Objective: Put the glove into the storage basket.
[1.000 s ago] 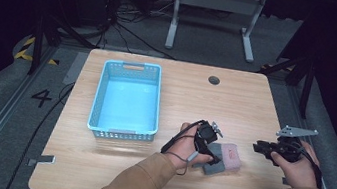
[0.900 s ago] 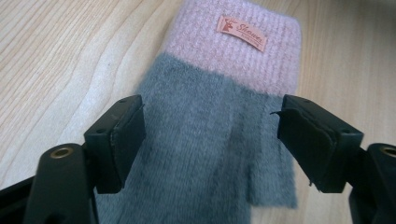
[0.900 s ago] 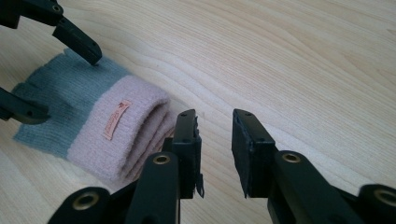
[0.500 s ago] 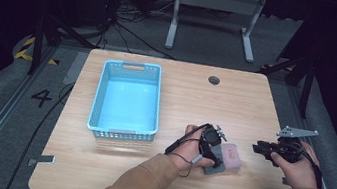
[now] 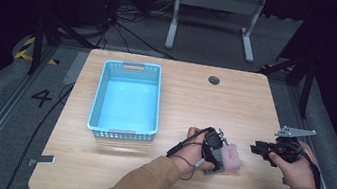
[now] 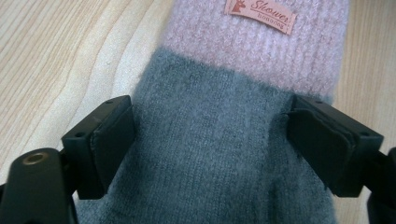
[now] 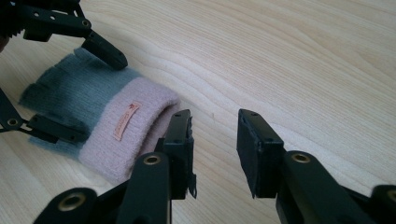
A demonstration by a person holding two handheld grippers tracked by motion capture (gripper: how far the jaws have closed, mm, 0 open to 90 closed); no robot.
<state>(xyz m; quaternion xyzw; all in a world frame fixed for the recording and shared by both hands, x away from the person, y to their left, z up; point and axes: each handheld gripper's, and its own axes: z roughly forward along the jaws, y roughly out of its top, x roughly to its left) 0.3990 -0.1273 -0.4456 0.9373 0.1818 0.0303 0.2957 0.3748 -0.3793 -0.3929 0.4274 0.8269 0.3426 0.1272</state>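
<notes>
A knitted sock [image 6: 243,56], grey with a pink cuff and a small sewn label, lies flat on the wooden table [image 5: 195,103] near its front edge. My left gripper [image 6: 210,144] reaches down over the grey part, and its jaws have just been opening. They straddle the sock's width, one pad at each edge, without squeezing it. In the high view the left gripper [image 5: 216,157] covers most of the sock [image 5: 233,157]. My right gripper [image 7: 215,140] hovers just right of the pink cuff [image 7: 135,126], its jaws also just widening, with bare wood between them. It shows at the right in the high view [image 5: 254,149].
A light blue plastic basket [image 5: 100,94] stands left of centre on the table. A round cable hole [image 5: 214,80] sits near the far edge. Beyond the table are a dark floor, cables and a metal stand [image 5: 214,10].
My left hand has edged slightly right and nearer over the sock. The right hand has stayed where it was.
</notes>
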